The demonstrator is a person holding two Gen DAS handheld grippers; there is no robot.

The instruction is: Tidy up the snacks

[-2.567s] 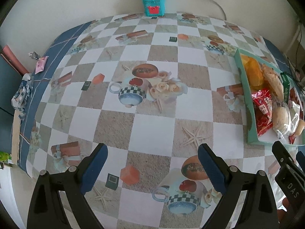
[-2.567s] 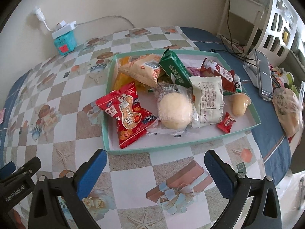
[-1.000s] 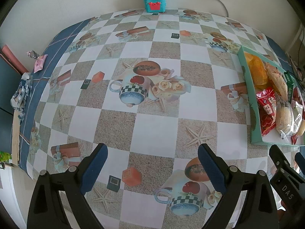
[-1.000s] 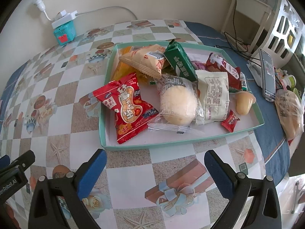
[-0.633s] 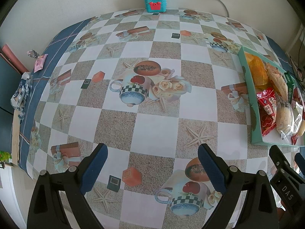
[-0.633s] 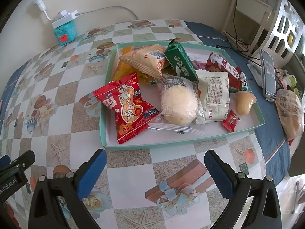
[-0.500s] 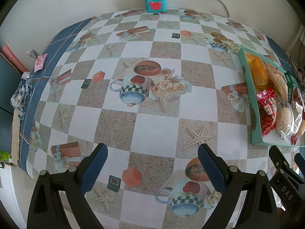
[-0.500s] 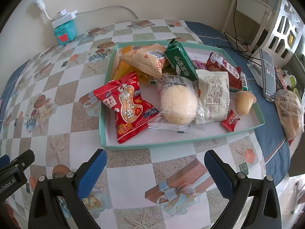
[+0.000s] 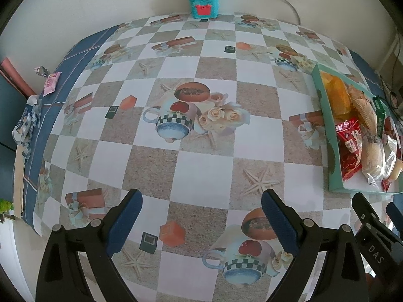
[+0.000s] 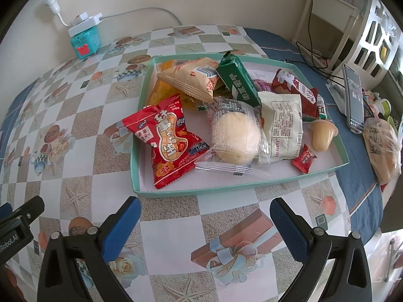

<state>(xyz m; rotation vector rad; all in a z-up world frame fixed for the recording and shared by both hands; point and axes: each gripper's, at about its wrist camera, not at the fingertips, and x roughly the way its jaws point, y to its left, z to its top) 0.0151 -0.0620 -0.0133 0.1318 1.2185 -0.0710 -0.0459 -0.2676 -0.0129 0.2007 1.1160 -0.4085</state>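
Two steep downward wrist views, both sharing the tray (image 9: 325, 115) (image 10: 141, 115) and patterned tablecloth (image 9: 201, 166) (image 10: 75, 130).

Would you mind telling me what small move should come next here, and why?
Probably ease the right hand-held gripper forward over the tray's near rim toward the red snack packet. Both grippers are open and hold nothing, and that packet lies nearest, partly over the rim, with nothing on top of it.

Checkered table (image 9: 201, 166), tray (image 10: 176, 192), phone (image 10: 354, 98)
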